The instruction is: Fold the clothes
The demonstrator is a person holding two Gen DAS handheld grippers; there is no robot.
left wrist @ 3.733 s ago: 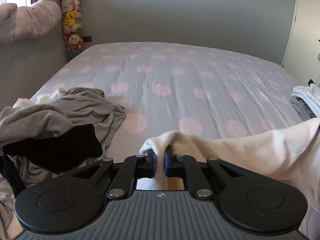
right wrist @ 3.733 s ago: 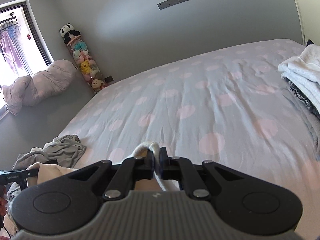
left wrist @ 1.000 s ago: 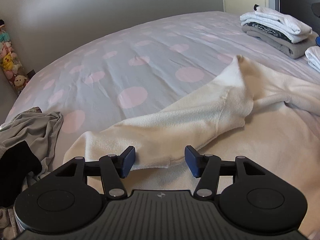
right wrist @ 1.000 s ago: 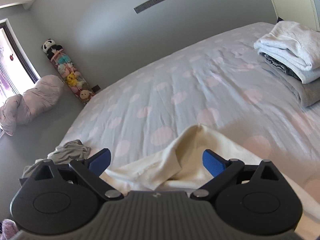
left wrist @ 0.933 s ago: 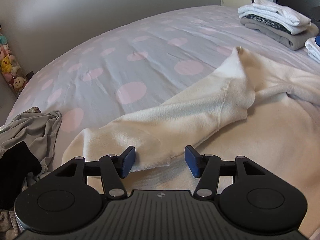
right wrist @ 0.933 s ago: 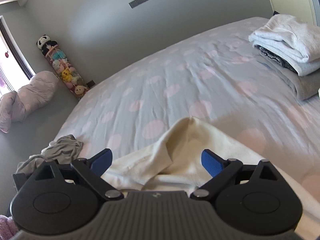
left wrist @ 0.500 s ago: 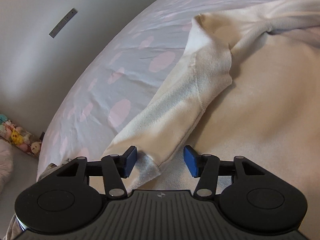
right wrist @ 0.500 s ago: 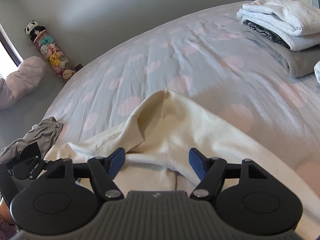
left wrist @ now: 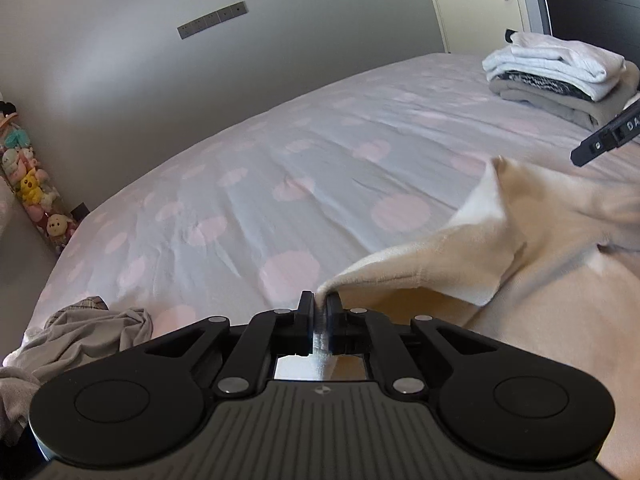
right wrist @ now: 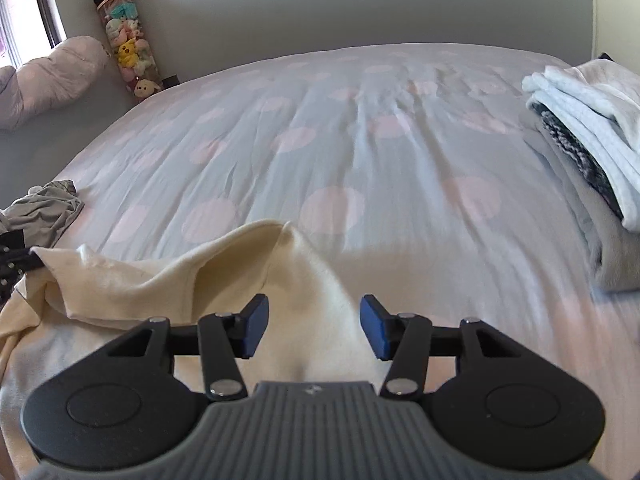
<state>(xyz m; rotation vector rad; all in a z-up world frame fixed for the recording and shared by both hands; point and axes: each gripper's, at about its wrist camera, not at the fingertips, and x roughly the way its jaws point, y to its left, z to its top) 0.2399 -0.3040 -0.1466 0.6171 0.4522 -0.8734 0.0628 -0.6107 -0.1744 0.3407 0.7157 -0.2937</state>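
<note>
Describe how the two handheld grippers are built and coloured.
Both share one design: a grey ribbed body, two matte black round discs and black linkage arms with silver pivots. The right gripper shows blue finger pads; the left gripper hides its pads.

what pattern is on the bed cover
Pale grey with large pink polka dots on the bed cover, clearest in the right wrist view.

Sweater [right wrist: 160, 280] lying along bed's [right wrist: 360, 140] near edge. Folded stack [right wrist: 592, 148] sitting at bed's right edge. Crumpled garments [left wrist: 80, 332] lying at near-left corner. Toy column [right wrist: 128, 52] standing beyond far-left corner, against wall.
</note>
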